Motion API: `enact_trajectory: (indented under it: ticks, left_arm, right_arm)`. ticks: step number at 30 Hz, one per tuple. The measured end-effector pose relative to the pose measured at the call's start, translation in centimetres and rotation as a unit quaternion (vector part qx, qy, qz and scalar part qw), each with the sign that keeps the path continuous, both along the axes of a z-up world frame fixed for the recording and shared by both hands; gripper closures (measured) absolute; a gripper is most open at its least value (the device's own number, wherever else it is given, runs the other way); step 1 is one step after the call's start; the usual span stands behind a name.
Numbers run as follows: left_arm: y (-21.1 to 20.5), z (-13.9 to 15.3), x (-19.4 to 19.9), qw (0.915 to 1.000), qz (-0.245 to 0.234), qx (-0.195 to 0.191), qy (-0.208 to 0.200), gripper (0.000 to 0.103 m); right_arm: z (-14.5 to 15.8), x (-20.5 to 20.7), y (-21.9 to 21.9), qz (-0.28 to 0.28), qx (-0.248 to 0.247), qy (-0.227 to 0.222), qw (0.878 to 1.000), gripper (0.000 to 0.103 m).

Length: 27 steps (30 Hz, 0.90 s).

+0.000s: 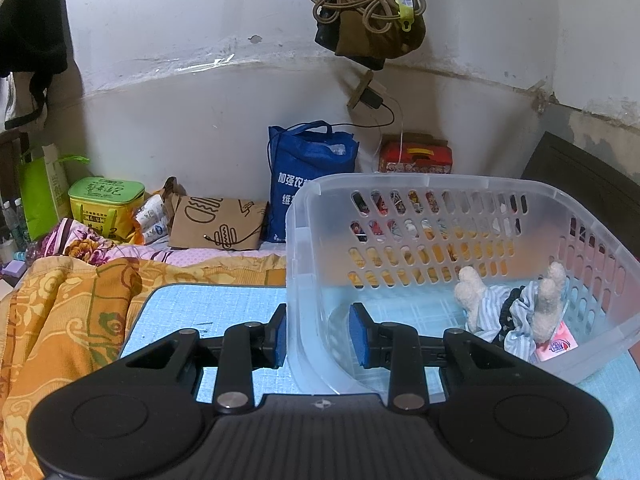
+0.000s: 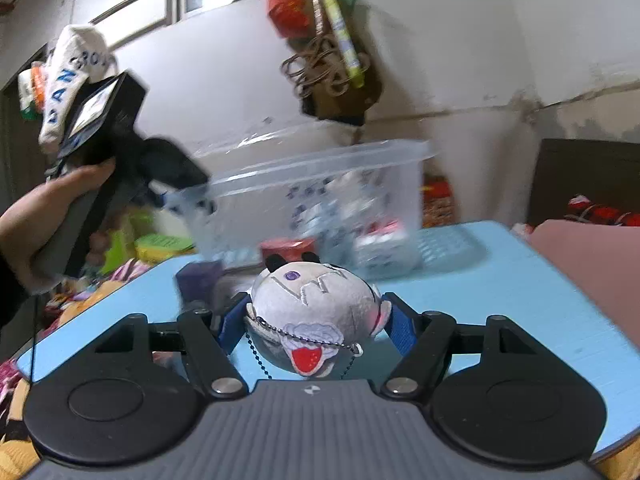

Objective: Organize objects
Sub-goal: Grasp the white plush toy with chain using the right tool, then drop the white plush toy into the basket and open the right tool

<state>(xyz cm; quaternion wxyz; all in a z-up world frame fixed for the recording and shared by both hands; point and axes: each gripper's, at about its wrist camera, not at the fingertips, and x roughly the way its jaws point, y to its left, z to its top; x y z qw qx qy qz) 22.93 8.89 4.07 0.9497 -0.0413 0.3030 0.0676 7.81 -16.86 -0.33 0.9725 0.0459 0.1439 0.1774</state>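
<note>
A clear plastic basket (image 1: 404, 184) stands on the blue table mat (image 1: 208, 308). My left gripper (image 1: 318, 334) straddles the basket's left wall, one blue pad outside and one inside, with a gap to each side. Inside the basket lie a beige plush toy in striped cloth (image 1: 516, 304) and a pink packet (image 1: 558, 346). My right gripper (image 2: 316, 324) is shut on a round grey plush ball with a bead chain (image 2: 316, 312) above the mat (image 2: 500, 280). The basket (image 2: 320, 184) is blurred ahead, with my left gripper (image 2: 172, 184) at its left rim.
A purple block (image 2: 200, 280) and a red box (image 2: 288, 248) sit on the mat before the basket. Behind it are a blue bag (image 1: 308, 176), a red box (image 1: 416, 158), a brown paper bag (image 1: 218, 222), a green tin (image 1: 106, 204). An orange blanket (image 1: 64, 312) lies left.
</note>
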Motion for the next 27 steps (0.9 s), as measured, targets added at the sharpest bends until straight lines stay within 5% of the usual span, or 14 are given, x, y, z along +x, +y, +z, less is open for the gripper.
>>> enact_trajectory:
  ticks: [16, 27]
  left_arm:
    - [-0.1, -0.2, 0.2, 1.0, 0.0, -0.002, -0.005, 0.067]
    - [0.3, -0.5, 0.3, 0.9999, -0.008, -0.014, -0.004, 0.066]
  right_arm:
    - [0.4, 0.7, -2.3, -0.041, 0.005, -0.007, 0.999, 0.03]
    - [4.1, 0.6, -2.1, -0.034, -0.001, -0.041, 0.999, 0.03]
